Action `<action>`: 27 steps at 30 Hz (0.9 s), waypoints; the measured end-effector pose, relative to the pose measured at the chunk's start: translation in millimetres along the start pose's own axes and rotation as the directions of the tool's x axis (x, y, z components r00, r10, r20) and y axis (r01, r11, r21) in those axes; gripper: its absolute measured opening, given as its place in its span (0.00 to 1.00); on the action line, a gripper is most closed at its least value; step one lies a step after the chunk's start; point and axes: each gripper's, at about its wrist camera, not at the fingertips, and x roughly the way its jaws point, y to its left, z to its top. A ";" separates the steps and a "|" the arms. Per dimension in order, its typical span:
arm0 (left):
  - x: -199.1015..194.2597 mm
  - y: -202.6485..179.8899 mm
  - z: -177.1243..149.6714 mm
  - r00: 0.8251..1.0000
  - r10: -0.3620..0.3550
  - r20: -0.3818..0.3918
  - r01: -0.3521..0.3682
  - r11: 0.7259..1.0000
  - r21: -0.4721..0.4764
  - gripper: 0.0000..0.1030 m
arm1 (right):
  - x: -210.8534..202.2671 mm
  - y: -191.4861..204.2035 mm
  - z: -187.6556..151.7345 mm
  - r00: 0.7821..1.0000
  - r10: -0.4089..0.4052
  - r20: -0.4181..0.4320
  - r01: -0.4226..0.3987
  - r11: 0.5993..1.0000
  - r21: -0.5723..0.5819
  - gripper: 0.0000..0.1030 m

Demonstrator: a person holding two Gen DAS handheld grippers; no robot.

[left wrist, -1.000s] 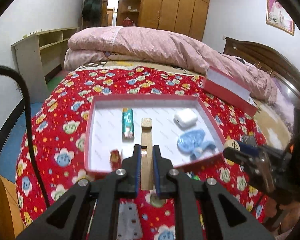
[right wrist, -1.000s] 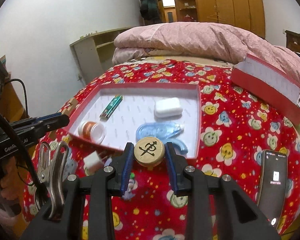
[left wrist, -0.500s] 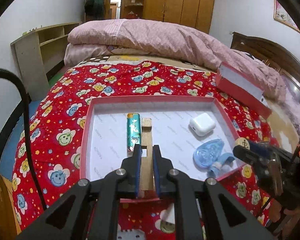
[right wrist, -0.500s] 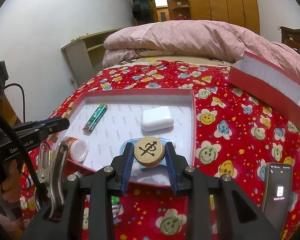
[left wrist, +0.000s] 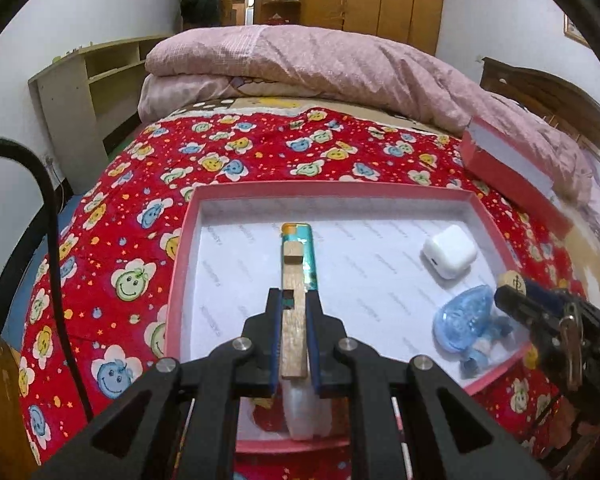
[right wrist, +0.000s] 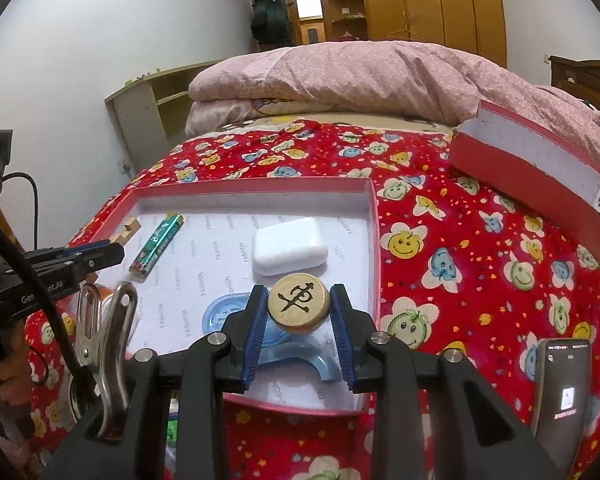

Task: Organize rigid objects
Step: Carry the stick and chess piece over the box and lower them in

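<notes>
A shallow red box (left wrist: 180, 264) (right wrist: 374, 216) with a white floor lies on the flowered bedspread. My left gripper (left wrist: 293, 300) is shut on a notched wooden stick (left wrist: 292, 320) and hangs over the box's near middle, above a green lighter (left wrist: 300, 240) (right wrist: 158, 246). My right gripper (right wrist: 300, 308) is shut on a round wooden chess piece (right wrist: 299, 306) with a black character, held over the box's near right part above a blue plastic item (right wrist: 228, 316) (left wrist: 462, 322). A white earbud case (left wrist: 449, 251) (right wrist: 289, 246) rests in the box.
The box's red lid (left wrist: 512, 172) (right wrist: 540, 176) leans at the back right beside a pink quilt (left wrist: 320, 68). A phone (right wrist: 562, 396) lies at the bed's near right edge. An orange-capped small jar (right wrist: 108, 300) sits by the box's near left, partly hidden. A metal clip (right wrist: 104, 344) hangs on my right gripper.
Both grippers have moved forward and lower over the box, still holding the stick and the chess piece. The box fills more of each view.
</notes>
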 end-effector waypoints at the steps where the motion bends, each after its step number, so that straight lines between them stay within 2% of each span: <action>1: 2.5 0.8 0.4 1.000 0.001 -0.004 -0.001 1.000 -0.001 0.11 | 1.4 0.0 -0.4 1.000 0.002 -0.001 -0.002 1.000 0.002 0.32; 8: 17.5 4.4 -0.4 1.000 0.016 -0.020 -0.017 1.000 -0.011 0.11 | 7.2 0.3 -2.7 1.000 0.002 0.001 -0.002 1.000 0.001 0.32; 27: 20.6 2.6 3.2 0.999 0.048 -0.003 -0.048 0.999 -0.012 0.12 | 12.6 1.3 -4.7 1.000 -0.004 -0.005 0.004 1.000 -0.007 0.32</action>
